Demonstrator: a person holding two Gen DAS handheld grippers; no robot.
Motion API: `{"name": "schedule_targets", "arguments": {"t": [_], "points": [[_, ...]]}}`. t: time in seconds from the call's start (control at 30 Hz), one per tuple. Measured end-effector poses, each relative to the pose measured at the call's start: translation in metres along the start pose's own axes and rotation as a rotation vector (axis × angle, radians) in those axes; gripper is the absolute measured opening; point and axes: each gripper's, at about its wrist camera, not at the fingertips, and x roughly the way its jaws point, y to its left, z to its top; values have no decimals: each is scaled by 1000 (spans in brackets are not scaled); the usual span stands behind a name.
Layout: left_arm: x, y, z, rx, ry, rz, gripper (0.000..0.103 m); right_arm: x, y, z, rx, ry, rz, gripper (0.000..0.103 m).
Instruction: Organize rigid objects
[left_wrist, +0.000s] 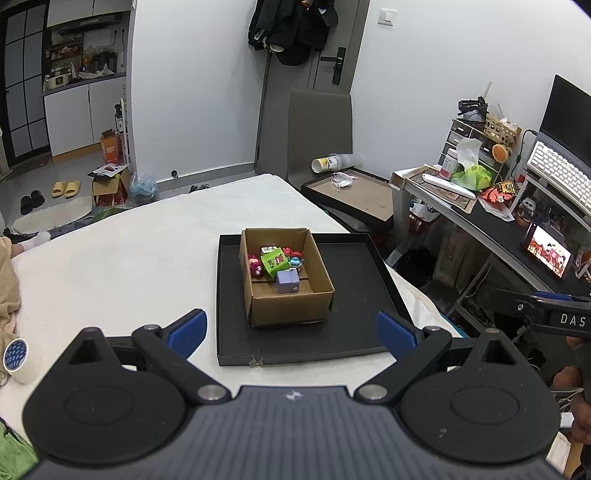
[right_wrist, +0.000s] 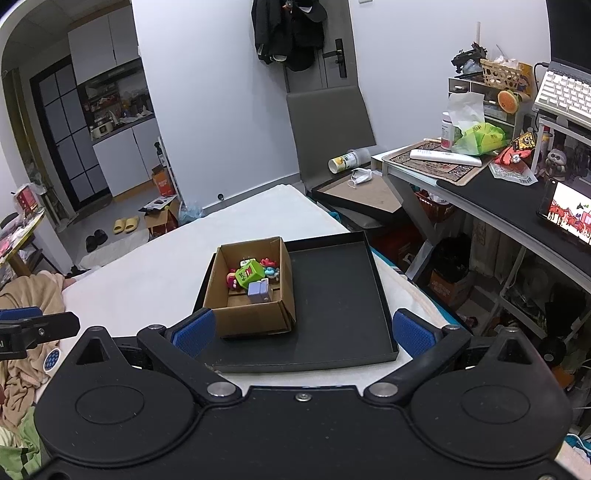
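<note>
Both hand-held grippers hang back on the near side of the bed (left_wrist: 122, 266), the left hand-held gripper (left_wrist: 291, 332) and the right hand-held gripper (right_wrist: 303, 330) each with its blue pads spread wide and nothing between them; neither touches anything.

Ahead of them a cardboard box (left_wrist: 288, 306) stands in the left part of a shallow black tray (left_wrist: 354, 295) that rests on the bed; the right part of the tray is bare. Inside the box, toward its far end, the small toys lie bunched together: a green cube (left_wrist: 275, 263), a lilac block (left_wrist: 288, 281) just near of it, a red-pink figure (left_wrist: 255, 267) at the left and a blue-and-red figure (left_wrist: 295, 258) at the right (their finer details are too small to tell).

By my reading the sorting is either about to start or already finished, since all the toys sit in the box and both tools are idle; which of the two I cannot tell. If pieces are to come out, the next move calls for reaching down over the box wall, closing on the lilac block first as it lies nearest and most exposed, without snagging the cardboard rim.
</note>
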Motion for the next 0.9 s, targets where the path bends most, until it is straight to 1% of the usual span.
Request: {"name": "schedule_targets", "arguments": {"t": [0.2, 0.3, 0.67, 0.83, 0.9], "points": [[5, 1, -1, -5, 21, -19, 98, 1, -2, -1, 5, 4, -5, 103], [5, 1, -1, -8, 22, -25, 98, 1, -3, -1, 14, 9, 9, 103], [7, 2, -1, -9, 25, -10, 98, 2, -3, -3, 1, 18, -27, 103], [6, 3, -1, -7, 25, -10, 98, 3, -1, -2, -9, 20, -28, 103], [6, 3, -1, -4, 22, -9, 98, 2, -2, -3, -4, 22, -4, 103]]}}
